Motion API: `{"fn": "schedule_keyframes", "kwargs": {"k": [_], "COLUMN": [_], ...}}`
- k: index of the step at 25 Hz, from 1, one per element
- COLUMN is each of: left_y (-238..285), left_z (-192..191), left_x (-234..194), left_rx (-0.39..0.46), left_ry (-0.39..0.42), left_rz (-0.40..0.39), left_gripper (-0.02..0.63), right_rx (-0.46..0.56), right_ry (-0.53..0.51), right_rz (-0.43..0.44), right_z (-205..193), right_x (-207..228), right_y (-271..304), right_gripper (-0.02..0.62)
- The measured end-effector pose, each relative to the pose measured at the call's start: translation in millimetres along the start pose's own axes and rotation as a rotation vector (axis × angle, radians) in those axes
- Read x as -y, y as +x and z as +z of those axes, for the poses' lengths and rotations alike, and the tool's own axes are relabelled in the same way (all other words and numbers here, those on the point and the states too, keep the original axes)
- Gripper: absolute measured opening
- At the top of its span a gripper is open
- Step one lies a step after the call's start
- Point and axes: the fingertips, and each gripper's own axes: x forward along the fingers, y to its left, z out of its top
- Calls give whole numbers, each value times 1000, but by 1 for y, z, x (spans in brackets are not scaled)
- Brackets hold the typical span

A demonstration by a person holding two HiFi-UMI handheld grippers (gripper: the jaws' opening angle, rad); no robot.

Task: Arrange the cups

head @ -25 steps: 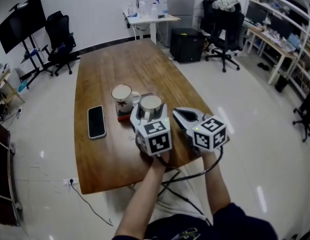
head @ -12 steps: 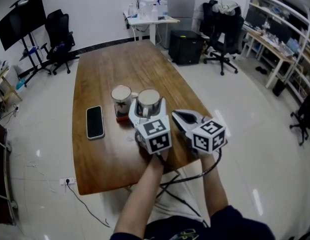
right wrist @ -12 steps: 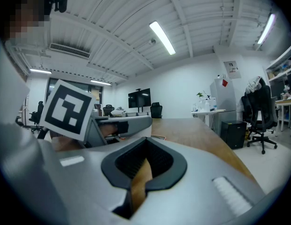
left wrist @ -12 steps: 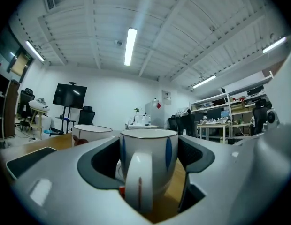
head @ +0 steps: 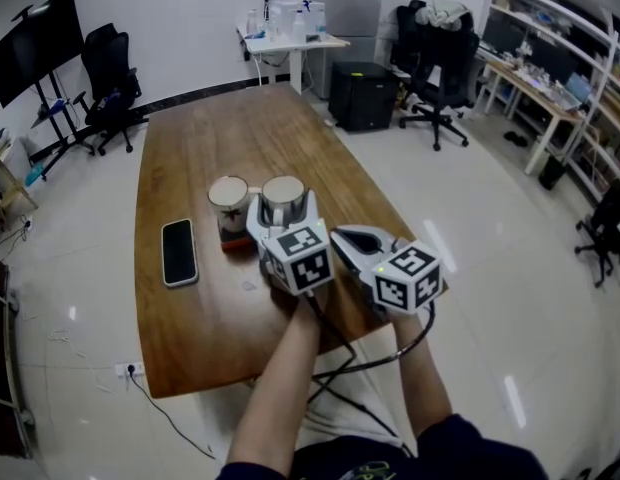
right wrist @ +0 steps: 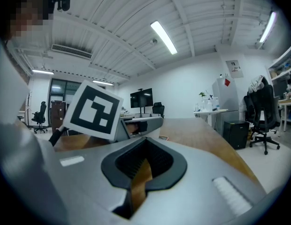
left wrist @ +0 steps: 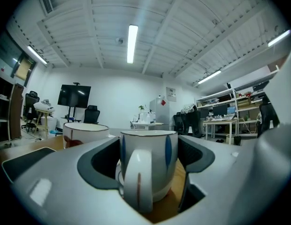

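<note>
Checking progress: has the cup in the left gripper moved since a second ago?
Yes. The cup moved away from the person, drawing level with the red-patterned mug beside it.

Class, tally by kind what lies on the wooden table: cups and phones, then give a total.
Cups: 2, the red-patterned cup and the blue-patterned cup
Phones: 1, the black phone
Total: 3
</note>
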Motion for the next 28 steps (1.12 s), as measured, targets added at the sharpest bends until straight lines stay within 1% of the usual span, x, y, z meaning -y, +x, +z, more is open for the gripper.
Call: {"fn": "schedule_keyframes", "kwargs": {"k": [3, 6, 10, 13, 17, 19, 21, 22, 23, 25, 27, 28], "left_y": [8, 13, 17, 21, 27, 18, 13, 13, 14, 15, 14, 13], "left_z": [-1, -1, 6, 7, -4, 1, 4, 3, 0, -11, -22, -23], "left_x": [-2, -3, -2, -1, -7, -14, -14, -11, -9, -6, -6, -6], "left_rx": [-5, -6, 4, 12, -16, -15, -3, 1, -4, -54, -105, -112], "left_ry": [2, 20, 26, 15, 0, -25, -61, -67, -58, -25, -20, -21], "left_rz": [25, 47, 60, 56, 85, 112, 103, 94, 89, 94, 100, 102], "left_gripper": [390, 390, 390, 390, 390, 390, 388, 388, 388, 388, 388, 388], "right_rx": [1, -2, -3, -4, -3, -2, -3, -2, 0, 4, 3, 2], "right_ry": [-5, -4, -5, -4, -1, 0, 0, 0, 0, -2, -4, -5], "right_rz": [9, 11, 9, 9, 9, 10, 10, 10, 10, 12, 16, 19], "right_z": [-1, 0, 1, 1, 2, 2, 1, 1, 1, 1, 1, 1], "right_x": [-1, -2, -1, -1, -1, -2, -2, -2, -2, -2, -3, -4], "right_y": [0, 0, -2, -1, -2, -3, -4, -4, -3, -3, -3, -2], "right_gripper": [5, 5, 5, 5, 5, 5, 5, 5, 5, 5, 5, 5]}}
